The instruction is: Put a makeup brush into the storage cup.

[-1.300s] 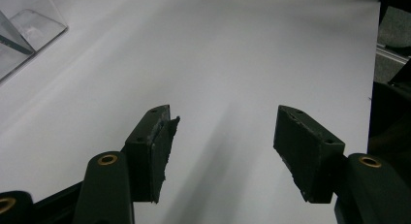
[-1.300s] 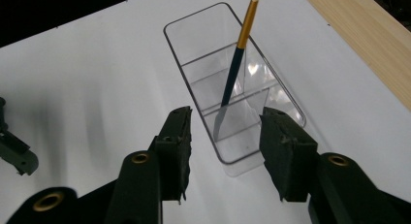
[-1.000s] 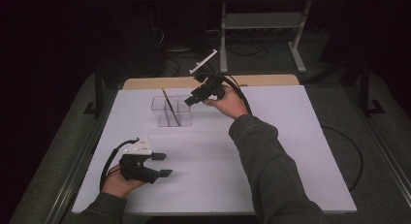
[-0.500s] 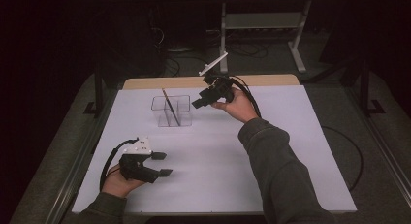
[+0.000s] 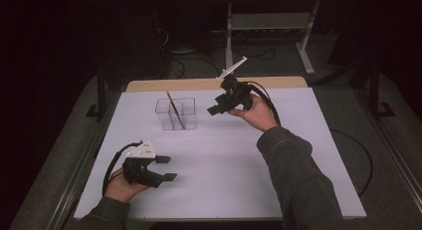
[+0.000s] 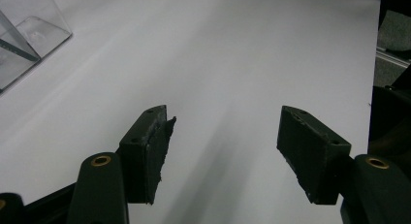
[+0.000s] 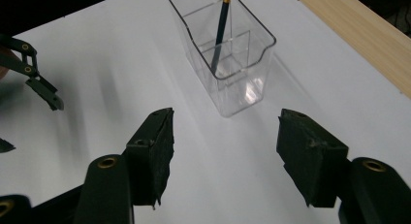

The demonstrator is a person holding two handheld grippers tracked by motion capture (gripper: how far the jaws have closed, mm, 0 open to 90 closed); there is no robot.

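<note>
Pencil (image 7: 220, 27): stands tilted inside the clear divided organiser (image 7: 228, 64), tip down in one compartment, top leaning against the rim.
Organiser position: far-centre of the white bench (image 5: 298, 155), well apart from both hands.
Right gripper (image 5: 222, 104): held in the air just right of the organiser, jaws wide apart, nothing between them.
Left gripper (image 5: 166, 168): low over the near-left bench, jaws spread wide, empty.
Progress (judgement): pencil placement looks done; no other loose item is visible to load.
</note>
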